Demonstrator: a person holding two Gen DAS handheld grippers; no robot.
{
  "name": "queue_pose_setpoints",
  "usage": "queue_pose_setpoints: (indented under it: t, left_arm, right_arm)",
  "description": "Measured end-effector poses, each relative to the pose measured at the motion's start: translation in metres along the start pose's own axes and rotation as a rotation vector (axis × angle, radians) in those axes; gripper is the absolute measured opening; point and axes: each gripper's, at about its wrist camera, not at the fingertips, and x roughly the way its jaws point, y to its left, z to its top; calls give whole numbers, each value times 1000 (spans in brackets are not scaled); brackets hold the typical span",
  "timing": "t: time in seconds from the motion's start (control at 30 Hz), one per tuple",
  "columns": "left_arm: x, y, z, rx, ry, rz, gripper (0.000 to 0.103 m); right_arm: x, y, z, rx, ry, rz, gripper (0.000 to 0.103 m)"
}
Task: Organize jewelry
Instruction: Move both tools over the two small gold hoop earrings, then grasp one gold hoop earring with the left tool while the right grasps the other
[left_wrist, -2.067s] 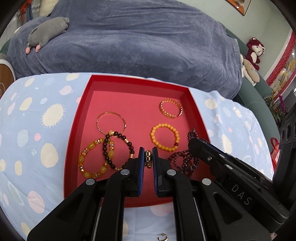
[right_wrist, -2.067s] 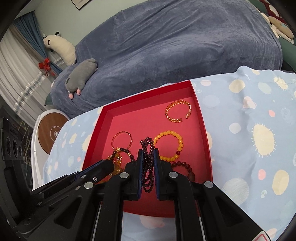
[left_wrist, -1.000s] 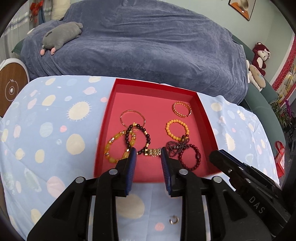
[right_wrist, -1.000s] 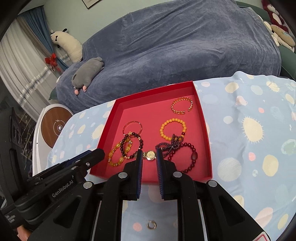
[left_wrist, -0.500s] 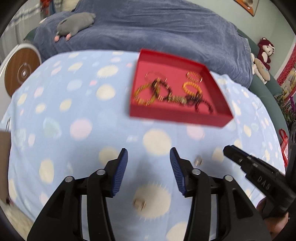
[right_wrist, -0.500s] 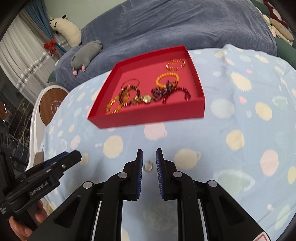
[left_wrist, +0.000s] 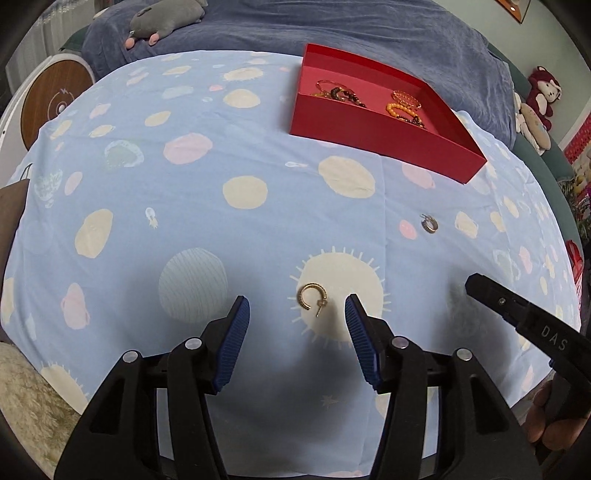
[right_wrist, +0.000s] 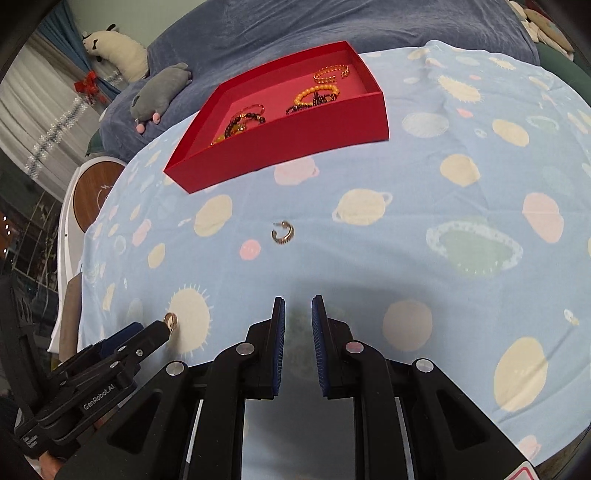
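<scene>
A: Spotted tablecloth (left_wrist: 184, 206) everywhere. The jaws?

B: Left gripper (left_wrist: 297, 314) is opening around a gold earring (left_wrist: 312, 298), untouched. Right gripper (right_wrist: 297, 308) nearly closed, empty.

A: Further out?

B: Second earring (right_wrist: 283, 232) at twelve o'clock; red box (right_wrist: 295, 136) beyond, bracelets half hidden by its wall.

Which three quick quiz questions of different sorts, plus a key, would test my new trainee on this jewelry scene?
1. True or false: the gold hoop earring lies between the left gripper fingers, untouched.
2. How many earrings lie loose on the tablecloth?
3. The bracelets are in: A) the red tray; B) the right gripper.

Key: 1 true; 2 two, counting the second hoop earring; 3 A.
</scene>
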Motion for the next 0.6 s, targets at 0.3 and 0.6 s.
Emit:
queue_pose_setpoints:
  t: [0.3,0.6]
  left_arm:
    - [9,-13,-2,50,-11,24,37]
    - [11,-15,1,50,-10,22,31]
  right_arm:
    - [7,7,6,-26,2,-2,16]
    - [21,20,28,-75,-11,-41,32]
